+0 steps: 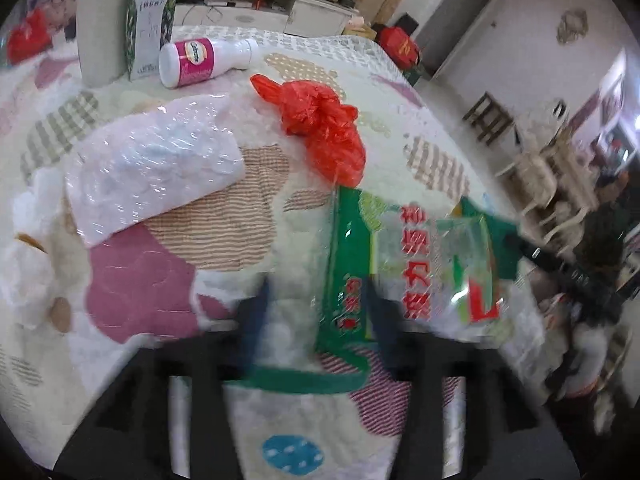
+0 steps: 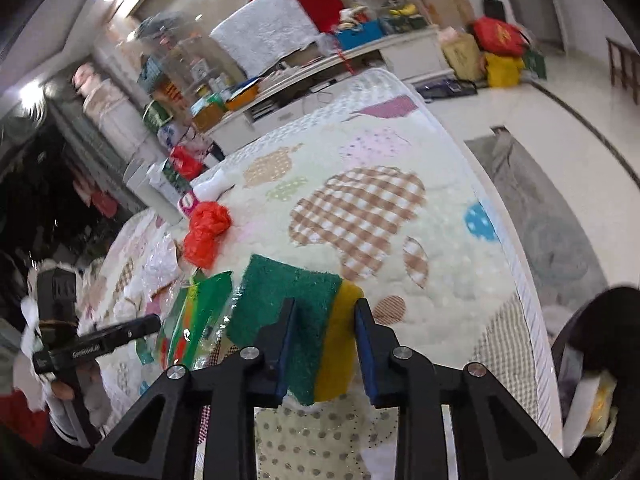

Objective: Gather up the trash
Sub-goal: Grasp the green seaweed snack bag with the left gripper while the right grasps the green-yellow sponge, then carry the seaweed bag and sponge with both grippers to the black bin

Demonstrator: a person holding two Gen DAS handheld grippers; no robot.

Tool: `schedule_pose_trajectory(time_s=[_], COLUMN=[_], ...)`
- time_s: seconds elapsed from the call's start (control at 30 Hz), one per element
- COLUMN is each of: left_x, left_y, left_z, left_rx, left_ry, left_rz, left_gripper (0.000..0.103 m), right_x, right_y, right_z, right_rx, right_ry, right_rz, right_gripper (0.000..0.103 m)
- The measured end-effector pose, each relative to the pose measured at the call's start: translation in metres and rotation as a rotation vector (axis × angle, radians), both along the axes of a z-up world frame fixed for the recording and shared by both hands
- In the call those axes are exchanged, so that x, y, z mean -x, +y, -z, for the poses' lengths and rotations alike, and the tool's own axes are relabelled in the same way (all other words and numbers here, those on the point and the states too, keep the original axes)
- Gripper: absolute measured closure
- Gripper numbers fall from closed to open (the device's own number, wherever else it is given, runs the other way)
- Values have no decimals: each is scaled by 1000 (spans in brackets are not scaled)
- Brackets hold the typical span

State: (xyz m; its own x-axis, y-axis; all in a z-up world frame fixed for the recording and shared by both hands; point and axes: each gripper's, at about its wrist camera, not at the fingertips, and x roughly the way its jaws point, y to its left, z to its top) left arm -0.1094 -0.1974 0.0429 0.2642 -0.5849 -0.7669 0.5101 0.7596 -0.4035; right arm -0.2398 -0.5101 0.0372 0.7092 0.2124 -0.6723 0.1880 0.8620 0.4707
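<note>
Step in hand: you are pulling a green-and-yellow sponge (image 2: 304, 320) out of its clear green wrapper (image 1: 400, 264), so the wrapper can go with the trash.
Right gripper (image 2: 324, 340): narrow, its two blue pads pressed on the sponge, which sticks up between them.
Left gripper (image 1: 316, 312): jaws about halfway apart; the wrapper's lower edge lies between the blurred fingers, but you cannot tell whether the pads press on it.
Next move: judge your hold on the wrapper first, then draw the sponge clear and carry the wrapper to the dark bin (image 2: 600, 360) at the right edge of the right wrist view.
Other trash: a crumpled red plastic bag (image 1: 324, 128), a clear plastic sheet (image 1: 156, 164) and a fallen white bottle (image 1: 204, 60) lie further along the surface.
Surface: a soft quilted cover (image 2: 400, 208) with checked and dotted patches.
Room: a cluttered white cabinet (image 2: 404, 52) behind, pale tiled floor (image 2: 560, 140) to the right.
</note>
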Motion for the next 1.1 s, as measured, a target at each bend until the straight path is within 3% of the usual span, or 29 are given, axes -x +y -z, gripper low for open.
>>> schedule_pose_trajectory(time_s=[0.03, 0.07, 0.27, 0.4, 0.47, 0.5, 0.53, 0.7, 1.1], left_x=[0, -1, -2, 9, 15, 19, 22, 37, 50], left_y=[0, -2, -22, -30, -33, -36, -39, -38, -41], left_z=[-1, -1, 12, 10, 10, 12, 14, 10, -34], left_rx=[25, 40, 34, 2, -22, -49, -68, -53, 22], left_ry=[5, 8, 76, 11, -19, -29, -19, -37, -121], left_rz=[-7, -6, 26, 32, 48, 73, 91, 104, 90], left_gripper=[42, 42, 42, 42, 53, 83, 96, 97, 99], right_x=[1, 2, -3, -8, -9, -8, -7, 3, 53], right_y=[-3, -5, 0, 7, 9, 11, 13, 13, -15], right_z=[3, 6, 15, 17, 17, 16, 14, -1, -29], right_rx=[-16, -30, -58, -26, -13, -7, 4, 25, 94], right_ry=[9, 20, 39, 20, 18, 14, 6, -47, -103], right_rz=[15, 24, 3, -5, -13, -22, -24, -35, 49], right_gripper=[55, 50, 50, 53, 60, 64, 66, 76, 78])
